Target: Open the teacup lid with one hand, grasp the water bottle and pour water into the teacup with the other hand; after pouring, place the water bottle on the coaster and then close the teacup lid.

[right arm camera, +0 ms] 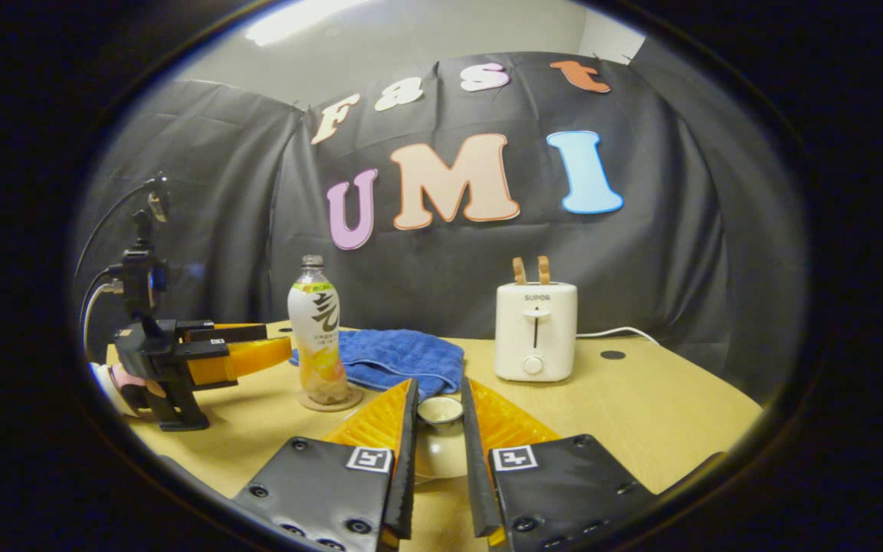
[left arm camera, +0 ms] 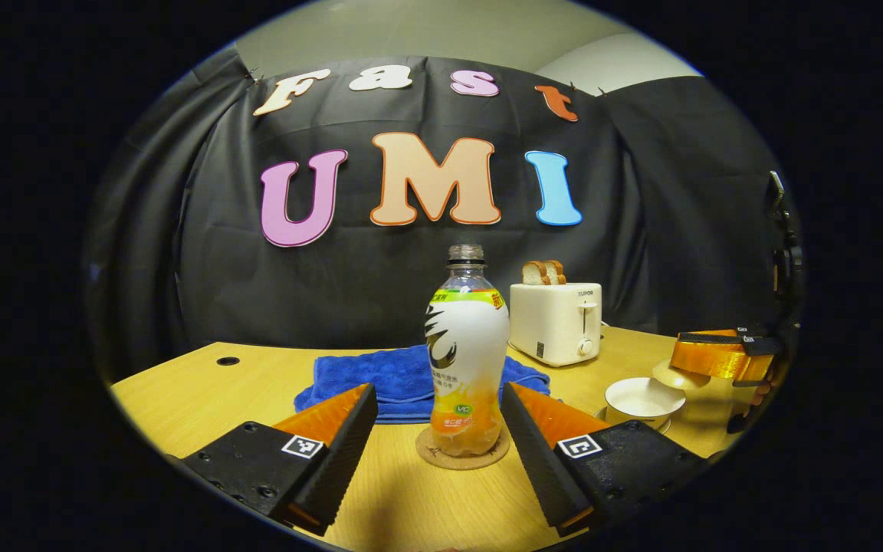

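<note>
Left gripper (left arm camera: 438,429) is spread wide either side of the water bottle (left arm camera: 467,349), not touching it; bottle stands on the coaster (left arm camera: 462,454). Right gripper (right arm camera: 439,418) pinches the teacup lid (right arm camera: 440,410) over the open teacup (left arm camera: 643,399). Wooden worktop (left arm camera: 219,391) has bare space left; towel (right arm camera: 399,354) and toaster (right arm camera: 535,330) sit near the back edge.

The teacup lid (right arm camera: 440,412) is mostly hidden between the right gripper (right arm camera: 438,429) fingers; teacup (left arm camera: 645,400) contents unclear.
</note>
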